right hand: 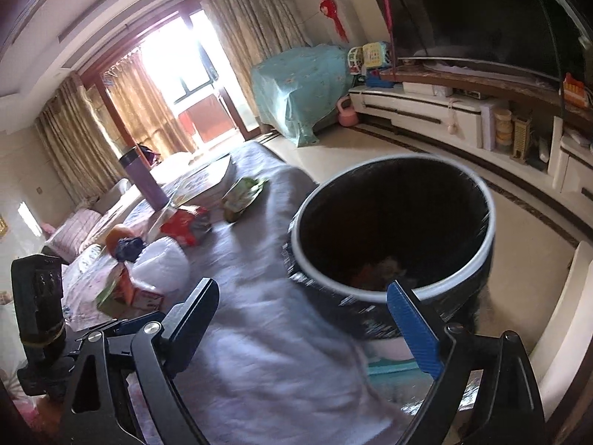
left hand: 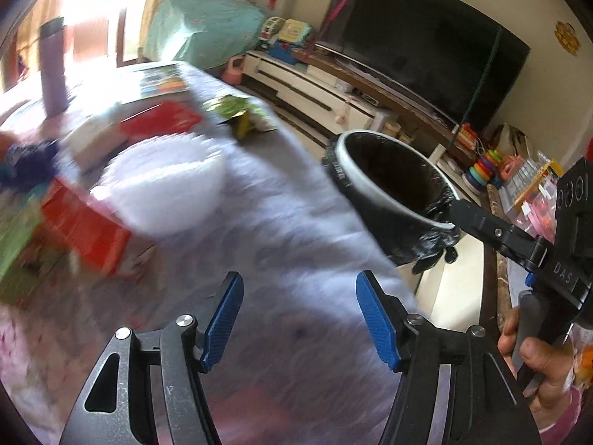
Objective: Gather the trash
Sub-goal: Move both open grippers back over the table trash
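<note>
Across the table (left hand: 281, 230), under its pale cloth, the trash lies mostly in the left half of the left wrist view: a white crumpled bag or wad (left hand: 166, 181) near centre left, a red box (left hand: 87, 230) at the left edge, a red packet (left hand: 163, 120) above it and a green wrapper (left hand: 237, 109) toward the upper middle. Off the table's right edge stands the trash bin (left hand: 389, 193), black-lined with a white rim; the right wrist view shows some scraps already at its bottom.

My left gripper (left hand: 300, 322) is spread about halfway, nothing between its blue pads, hanging over bare cloth. My right gripper (right hand: 307, 326) is spread wide and empty too, one finger lying in front of the bin's near rim; whether it touches the rim I cannot tell.

I judge the step in hand to be fetching the next piece. The left view is smeared, so I would settle that hand before committing. I would take the white wad first, since it is nearest: widen the jaws a little, straddle it from above and pinch its bulk, not the cloth beneath. The cloth looks loose and could bunch and drag the boxes. I would keep the right gripper off the rim so the bin does not tip
</note>
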The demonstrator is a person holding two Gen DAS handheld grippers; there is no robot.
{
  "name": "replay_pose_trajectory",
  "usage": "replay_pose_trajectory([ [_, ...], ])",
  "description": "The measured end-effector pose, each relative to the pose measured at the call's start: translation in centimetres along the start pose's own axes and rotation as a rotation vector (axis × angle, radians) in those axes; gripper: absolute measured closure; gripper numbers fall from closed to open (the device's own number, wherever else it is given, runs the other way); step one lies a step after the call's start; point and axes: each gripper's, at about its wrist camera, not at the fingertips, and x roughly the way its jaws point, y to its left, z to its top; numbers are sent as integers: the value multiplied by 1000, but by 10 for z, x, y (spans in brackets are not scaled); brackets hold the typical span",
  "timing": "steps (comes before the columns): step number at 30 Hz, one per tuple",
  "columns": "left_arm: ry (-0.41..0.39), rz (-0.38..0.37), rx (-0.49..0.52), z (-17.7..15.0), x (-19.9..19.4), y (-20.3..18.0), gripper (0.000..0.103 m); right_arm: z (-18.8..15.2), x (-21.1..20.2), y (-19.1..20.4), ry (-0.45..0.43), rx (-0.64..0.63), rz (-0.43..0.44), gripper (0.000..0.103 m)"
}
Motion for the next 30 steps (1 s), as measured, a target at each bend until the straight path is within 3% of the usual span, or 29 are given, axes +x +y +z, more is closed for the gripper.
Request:
replay_pose_trajectory([
  [21, -45, 176, -180, -57, -98, 105, 37, -44, 44, 96, 127, -142, 134, 10],
  [30, -48, 259, -202, -55, -115, 142, 36, -51, 57, 131, 158, -211, 195, 10],
])
